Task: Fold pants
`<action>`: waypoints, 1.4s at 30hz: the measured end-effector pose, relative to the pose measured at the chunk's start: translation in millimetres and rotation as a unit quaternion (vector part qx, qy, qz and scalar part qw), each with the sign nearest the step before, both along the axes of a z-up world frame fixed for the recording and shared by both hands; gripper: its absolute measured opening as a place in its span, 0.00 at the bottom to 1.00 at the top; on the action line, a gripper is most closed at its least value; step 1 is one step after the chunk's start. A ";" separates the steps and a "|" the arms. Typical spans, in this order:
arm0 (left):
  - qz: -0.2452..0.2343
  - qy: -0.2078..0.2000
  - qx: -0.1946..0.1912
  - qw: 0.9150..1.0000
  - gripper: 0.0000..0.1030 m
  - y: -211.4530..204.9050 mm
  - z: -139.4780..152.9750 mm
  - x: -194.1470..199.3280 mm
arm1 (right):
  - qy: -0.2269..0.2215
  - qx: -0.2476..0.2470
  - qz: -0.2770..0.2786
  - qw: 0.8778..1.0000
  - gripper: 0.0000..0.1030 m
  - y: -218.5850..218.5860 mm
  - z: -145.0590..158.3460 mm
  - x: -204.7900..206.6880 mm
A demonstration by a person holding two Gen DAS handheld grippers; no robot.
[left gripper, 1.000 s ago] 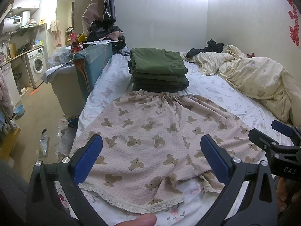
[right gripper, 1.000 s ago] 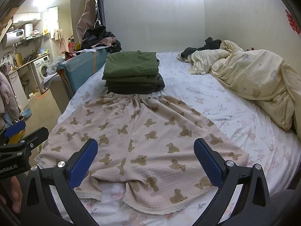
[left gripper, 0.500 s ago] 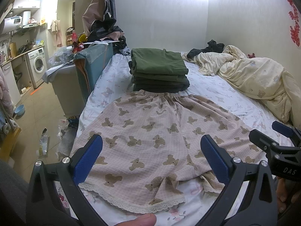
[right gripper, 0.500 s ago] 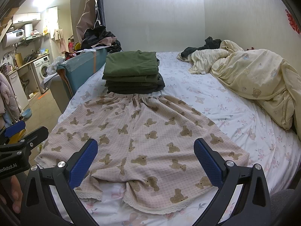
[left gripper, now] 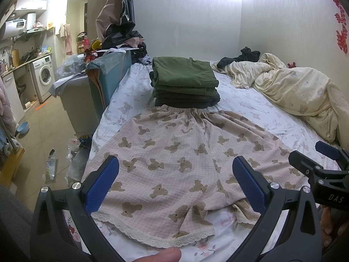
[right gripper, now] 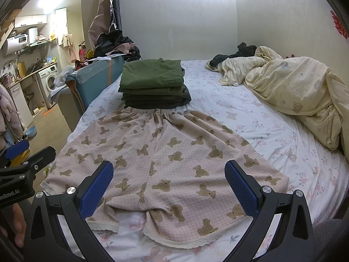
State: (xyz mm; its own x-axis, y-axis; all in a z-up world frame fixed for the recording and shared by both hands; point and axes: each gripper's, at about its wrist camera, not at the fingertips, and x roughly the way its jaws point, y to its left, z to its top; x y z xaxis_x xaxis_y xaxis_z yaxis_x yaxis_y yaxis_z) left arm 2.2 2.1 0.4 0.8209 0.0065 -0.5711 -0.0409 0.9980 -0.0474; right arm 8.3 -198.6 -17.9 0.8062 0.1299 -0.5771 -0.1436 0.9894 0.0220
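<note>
Pink checked pants with brown bear prints (left gripper: 174, 152) lie flat on the bed, waistband away from me, lace-trimmed leg hems toward me; they also show in the right wrist view (right gripper: 172, 157). My left gripper (left gripper: 174, 185) is open and empty, held above the left leg hem. My right gripper (right gripper: 169, 187) is open and empty, above the crotch and right leg. Each gripper shows at the edge of the other's view.
A stack of folded green and dark clothes (left gripper: 185, 83) sits just beyond the waistband. A rumpled cream duvet (left gripper: 301, 93) lies at the right. A teal box (left gripper: 106, 74) stands by the bed's left edge, with floor and a washing machine (left gripper: 43, 76) beyond.
</note>
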 end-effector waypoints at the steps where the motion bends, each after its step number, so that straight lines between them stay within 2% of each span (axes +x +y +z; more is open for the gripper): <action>1: 0.000 0.000 0.000 1.000 0.99 -0.1 0.0 -0.2 | 0.000 0.000 0.000 1.000 1.00 -0.2 -0.2 0.1; 42: -0.003 0.006 0.001 1.000 0.99 2.6 3.5 2.1 | 0.003 0.007 -0.006 1.000 1.00 -1.4 3.3 2.2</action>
